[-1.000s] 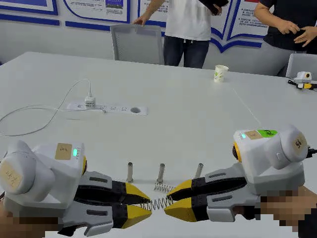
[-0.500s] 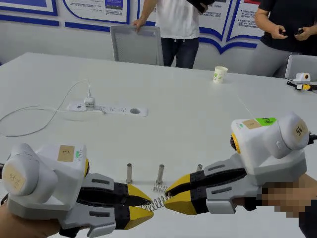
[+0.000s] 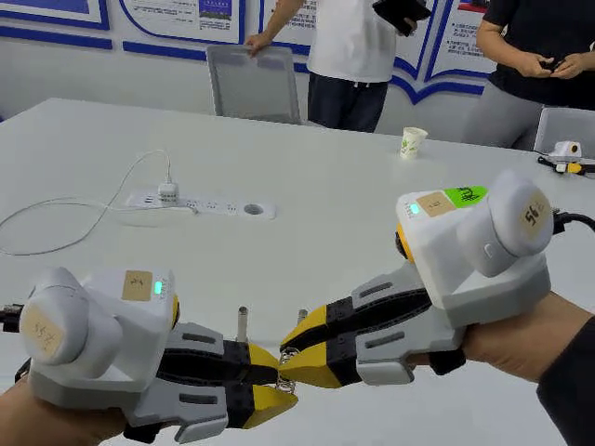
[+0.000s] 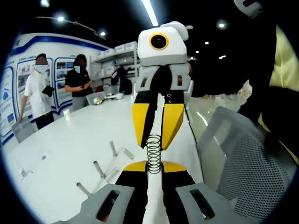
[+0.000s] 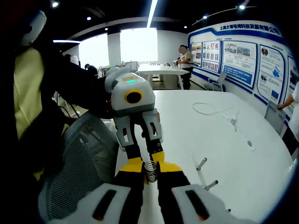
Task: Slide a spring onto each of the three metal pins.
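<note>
While both claws meet tip to tip above the worktop [image 3: 372, 214], the left claw [image 3: 286, 383] and the right claw [image 3: 282, 360] each pinch one end of a spring [image 4: 153, 154]; two metal pins [image 3: 243, 323] stand upright just beyond, at eleven and twelve o'clock from it

**Two grippers meet over one spring at the near edge of the desk**

The left gripper [image 3: 276, 379], low at the left, and the right gripper [image 3: 289, 354], coming in from the right, meet tip to tip. A short spring [image 3: 285, 369] sits between them, and each gripper's yellow fingers [image 3: 263, 400] are closed on one end of it. Just behind stands a metal pin [image 3: 243, 323], upright on the white desk [image 3: 372, 232]. A second pin [image 3: 301, 315] is partly hidden by the right gripper. Farther back lie a power strip [image 3: 200, 203] and a paper cup [image 3: 412, 141].
</note>
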`<state>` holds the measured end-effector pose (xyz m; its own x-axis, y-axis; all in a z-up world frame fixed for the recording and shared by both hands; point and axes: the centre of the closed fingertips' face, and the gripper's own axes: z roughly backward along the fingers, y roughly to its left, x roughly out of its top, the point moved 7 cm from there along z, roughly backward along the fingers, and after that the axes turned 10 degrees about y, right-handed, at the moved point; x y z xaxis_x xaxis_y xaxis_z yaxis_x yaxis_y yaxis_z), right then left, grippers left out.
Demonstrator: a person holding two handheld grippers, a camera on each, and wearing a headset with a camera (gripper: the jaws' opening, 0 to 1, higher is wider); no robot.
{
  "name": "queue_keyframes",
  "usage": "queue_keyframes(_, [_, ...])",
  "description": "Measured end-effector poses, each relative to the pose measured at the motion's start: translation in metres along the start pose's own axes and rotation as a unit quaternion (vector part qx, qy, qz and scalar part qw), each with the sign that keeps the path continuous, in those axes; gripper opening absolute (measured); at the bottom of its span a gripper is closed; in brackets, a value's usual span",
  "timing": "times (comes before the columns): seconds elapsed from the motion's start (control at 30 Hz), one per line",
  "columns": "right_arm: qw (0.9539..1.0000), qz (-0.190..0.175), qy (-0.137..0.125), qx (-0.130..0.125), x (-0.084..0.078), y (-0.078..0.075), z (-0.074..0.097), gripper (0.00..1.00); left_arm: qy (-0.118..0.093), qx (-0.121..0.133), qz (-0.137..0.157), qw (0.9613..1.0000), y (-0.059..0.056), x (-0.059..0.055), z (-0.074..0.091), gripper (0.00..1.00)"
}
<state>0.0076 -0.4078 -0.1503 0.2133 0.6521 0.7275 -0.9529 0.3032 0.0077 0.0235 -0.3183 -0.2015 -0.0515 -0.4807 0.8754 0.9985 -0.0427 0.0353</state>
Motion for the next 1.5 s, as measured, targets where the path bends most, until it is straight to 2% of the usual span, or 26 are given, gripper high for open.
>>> queue_keyframes(0.43, [0.9999, -0.001, 0.001, -0.013, -0.002, -0.003, 0.003, 0.11, -0.009, 0.000, 0.008, 0.9999, 0.001, 0.002, -0.004, 0.11])
queue_keyframes(0.67, [0.9997, -0.007, -0.010, -0.020, 0.001, -0.010, 0.005, 0.11, -0.012, 0.009, 0.024, 0.9996, 0.004, -0.002, -0.001, 0.21])
queue_keyframes(1.0, [0.9991, -0.015, -0.019, -0.035, 0.005, -0.024, 0.000, 0.11, -0.010, 0.044, 0.056, 0.9974, 0.013, -0.018, 0.022, 0.31])
queue_keyframes(1.27, [0.9972, -0.027, -0.035, -0.061, 0.011, -0.043, -0.006, 0.11, -0.011, 0.080, 0.086, 0.9931, 0.020, -0.030, 0.044, 0.38])
queue_keyframes(1.5, [0.9957, -0.034, -0.044, -0.074, 0.014, -0.058, -0.014, 0.11, -0.012, 0.101, 0.101, 0.9897, 0.022, -0.037, 0.056, 0.42])
